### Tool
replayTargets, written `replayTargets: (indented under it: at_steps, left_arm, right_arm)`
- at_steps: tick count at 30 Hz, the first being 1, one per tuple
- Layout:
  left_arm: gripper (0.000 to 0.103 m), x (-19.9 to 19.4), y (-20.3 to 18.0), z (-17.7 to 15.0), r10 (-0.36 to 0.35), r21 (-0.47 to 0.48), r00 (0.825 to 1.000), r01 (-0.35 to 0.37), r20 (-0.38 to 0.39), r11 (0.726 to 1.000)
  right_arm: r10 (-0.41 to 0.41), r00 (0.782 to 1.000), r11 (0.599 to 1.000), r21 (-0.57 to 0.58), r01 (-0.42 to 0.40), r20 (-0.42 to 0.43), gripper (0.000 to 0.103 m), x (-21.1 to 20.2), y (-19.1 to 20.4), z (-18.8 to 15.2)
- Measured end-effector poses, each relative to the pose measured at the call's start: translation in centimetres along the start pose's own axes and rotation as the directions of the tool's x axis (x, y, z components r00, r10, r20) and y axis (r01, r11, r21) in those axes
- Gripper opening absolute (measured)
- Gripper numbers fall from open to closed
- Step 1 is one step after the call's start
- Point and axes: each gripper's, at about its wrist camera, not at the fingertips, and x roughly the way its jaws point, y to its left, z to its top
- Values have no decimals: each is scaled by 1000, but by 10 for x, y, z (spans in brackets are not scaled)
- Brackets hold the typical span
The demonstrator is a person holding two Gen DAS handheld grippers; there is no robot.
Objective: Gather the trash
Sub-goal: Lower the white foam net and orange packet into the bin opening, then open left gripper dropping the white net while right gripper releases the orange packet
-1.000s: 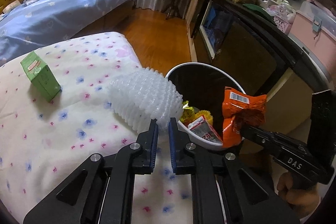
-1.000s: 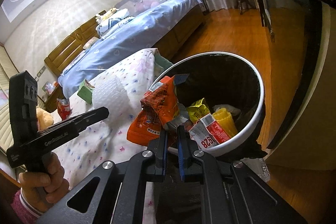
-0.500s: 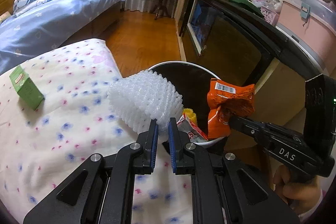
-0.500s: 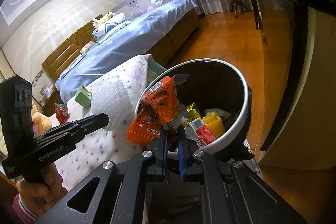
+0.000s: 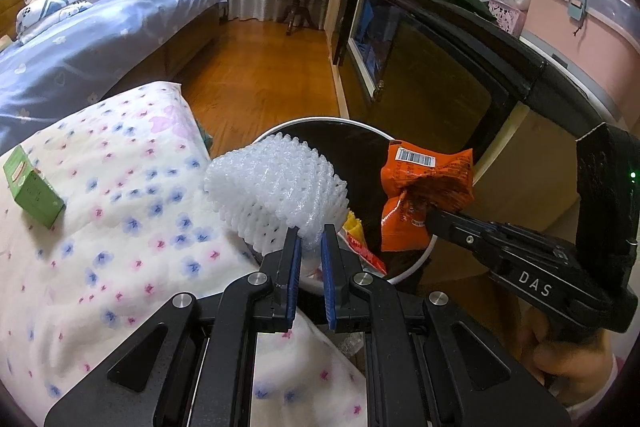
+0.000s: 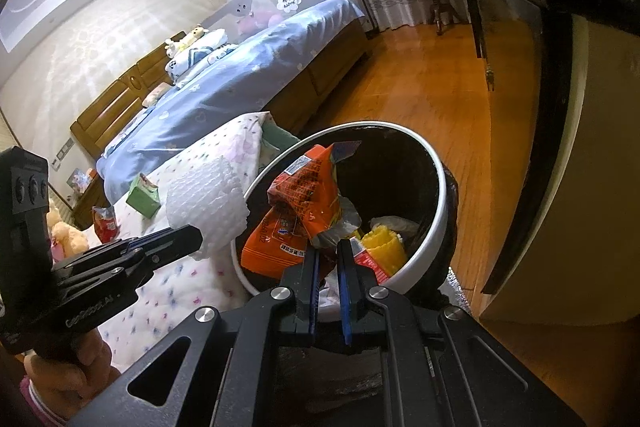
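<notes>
2 pieces of trash are held at the bin, and each could miss it for its own reason.

- Left wrist view: the left gripper [image 5: 311, 239] is clamped on 1 corner of a white foam fruit net [image 5: 276, 187], which hangs over the near-left rim of the white-rimmed trash bin [image 5: 404, 273], part of it above the floral quilt [image 5: 100, 227].
- Risk here: the net is light and springy, so I judge that if let go from this spot it could catch the rim and roll onto the quilt, or cling to the blue pads.
- The green carton [image 5: 30, 189] lies well apart on the quilt, not yet collected.
- Right wrist view: the right gripper [image 6: 328, 259] is closed on the crumpled lower end of an orange snack bag [image 6: 304, 211], which stands over the bin's opening [image 6: 440, 195] with its lower left corner at the near rim.
- Risk here: released there, that corner could hang on the rim and tip the bag outward.
- 2 grippers share 1 opening; the left gripper [image 6: 192, 237] sits just beside the bag, so a knock could spill either piece.
- A red packet [image 6: 105, 225] waits at the quilt's far edge.
</notes>
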Motion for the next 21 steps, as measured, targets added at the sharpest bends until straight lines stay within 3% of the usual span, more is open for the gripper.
replayTargets:
  at_steps: [21]
  left_arm:
    - [9,21,-5,11,-10,1,999,10,-33,1000]
  right_arm:
    - [-47,999,999,4,47,-21,8,19,-11,14]
